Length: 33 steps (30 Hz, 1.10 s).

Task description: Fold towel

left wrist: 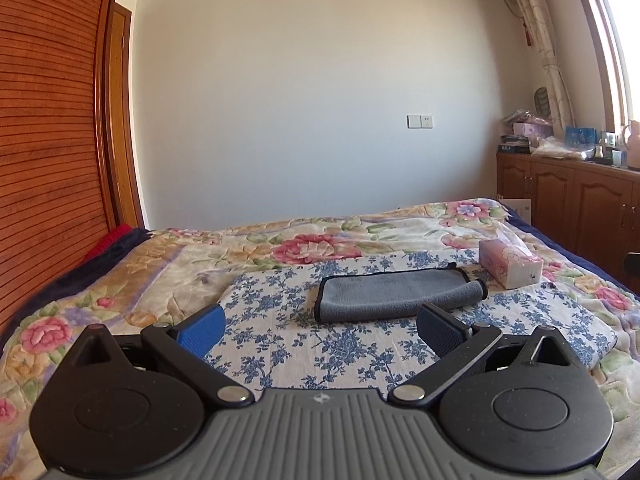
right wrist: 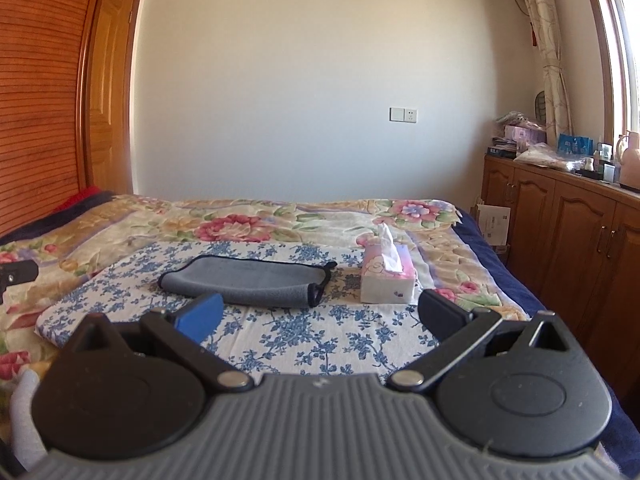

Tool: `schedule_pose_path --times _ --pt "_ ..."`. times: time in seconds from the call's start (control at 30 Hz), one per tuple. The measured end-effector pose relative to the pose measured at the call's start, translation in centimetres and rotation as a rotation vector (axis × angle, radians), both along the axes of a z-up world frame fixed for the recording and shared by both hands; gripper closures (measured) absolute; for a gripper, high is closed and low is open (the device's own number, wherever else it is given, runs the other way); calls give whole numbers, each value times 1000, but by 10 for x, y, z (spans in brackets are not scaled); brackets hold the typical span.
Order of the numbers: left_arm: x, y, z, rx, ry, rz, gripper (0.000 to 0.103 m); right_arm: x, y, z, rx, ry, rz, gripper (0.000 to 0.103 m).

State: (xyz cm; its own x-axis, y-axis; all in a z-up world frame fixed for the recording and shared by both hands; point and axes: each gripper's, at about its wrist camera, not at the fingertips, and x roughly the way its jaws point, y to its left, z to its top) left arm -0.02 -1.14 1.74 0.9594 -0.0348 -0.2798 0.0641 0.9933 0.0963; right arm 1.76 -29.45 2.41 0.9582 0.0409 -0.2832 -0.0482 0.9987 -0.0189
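Lying folded on blue-flowered cloth: one grey towel; one tissue box; both claws spread, empty.

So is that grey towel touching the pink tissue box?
Apart. The right wrist view shows a strip of blue-flowered cloth between the grey towel and the tissue box.

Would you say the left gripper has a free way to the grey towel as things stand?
Probably yes. The left gripper is open and empty, and the grey towel lies just ahead on the blue-flowered cloth with nothing between them. The tissue box stands off to the towel's right.
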Motion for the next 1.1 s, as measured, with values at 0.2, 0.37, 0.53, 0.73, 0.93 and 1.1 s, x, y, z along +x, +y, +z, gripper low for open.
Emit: schedule_pose_path --times 0.2,0.37,0.53,0.73,0.93,1.1 --pt "-2 1 2 -5 -21 -11 0 -2 1 0 -7 -16 -6 0" --pt "-3 2 1 -12 -22 -12 0 -1 2 0 -17 -19 -8 0" --pt "-2 2 1 -16 -20 -11 0 -2 -1 -1 -10 -16 -14 0" --pt "-3 3 0 -10 -22 -12 0 -2 0 -1 -10 -15 -16 0" --pt "-3 2 0 -8 -23 -13 0 -2 -1 -1 -10 -15 -16 0" --pt "-3 2 -1 -6 -25 -15 0 -2 -1 -1 -10 -15 -16 0"
